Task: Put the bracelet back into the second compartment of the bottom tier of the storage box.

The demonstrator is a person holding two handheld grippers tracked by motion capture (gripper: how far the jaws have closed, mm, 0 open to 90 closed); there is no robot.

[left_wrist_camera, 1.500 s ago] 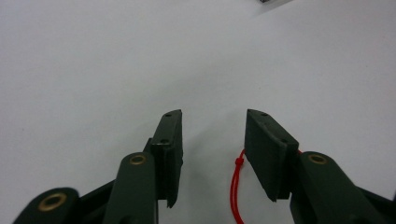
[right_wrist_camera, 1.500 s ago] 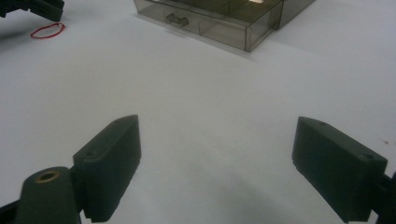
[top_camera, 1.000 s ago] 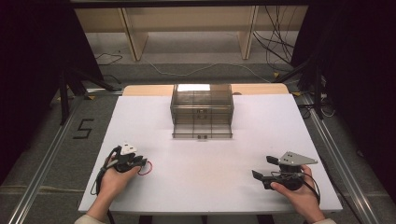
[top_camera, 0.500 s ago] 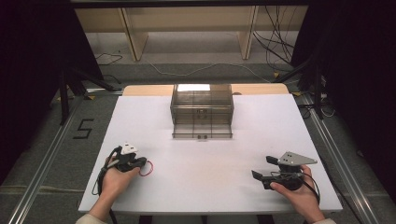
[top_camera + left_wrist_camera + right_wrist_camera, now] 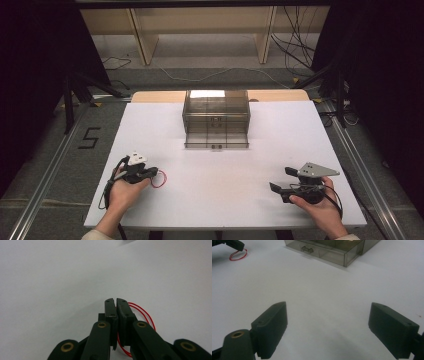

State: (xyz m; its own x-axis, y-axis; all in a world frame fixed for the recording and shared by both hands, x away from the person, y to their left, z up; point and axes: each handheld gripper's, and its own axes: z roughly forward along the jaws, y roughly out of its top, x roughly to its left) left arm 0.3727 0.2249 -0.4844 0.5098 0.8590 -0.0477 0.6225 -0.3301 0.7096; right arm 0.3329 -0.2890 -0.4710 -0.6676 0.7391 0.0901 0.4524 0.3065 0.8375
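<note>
1. The white bench [image 5: 220, 165] carries everything.
2. A smoky clear drawer box [image 5: 216, 112] stands at the far middle, its lower drawer [image 5: 216, 140] pulled out toward the person.
3. The right tongs [image 5: 281, 181] rest near the front right edge, jaws spread wide with nothing between them.
4. The left tongs [image 5: 152, 171] lie at front left; the jaws have just closed and are clamped on the wire.
5. The thin red wire loop [image 5: 160, 179] lies on the bench, pinched at those tips, well apart from the box.
</note>
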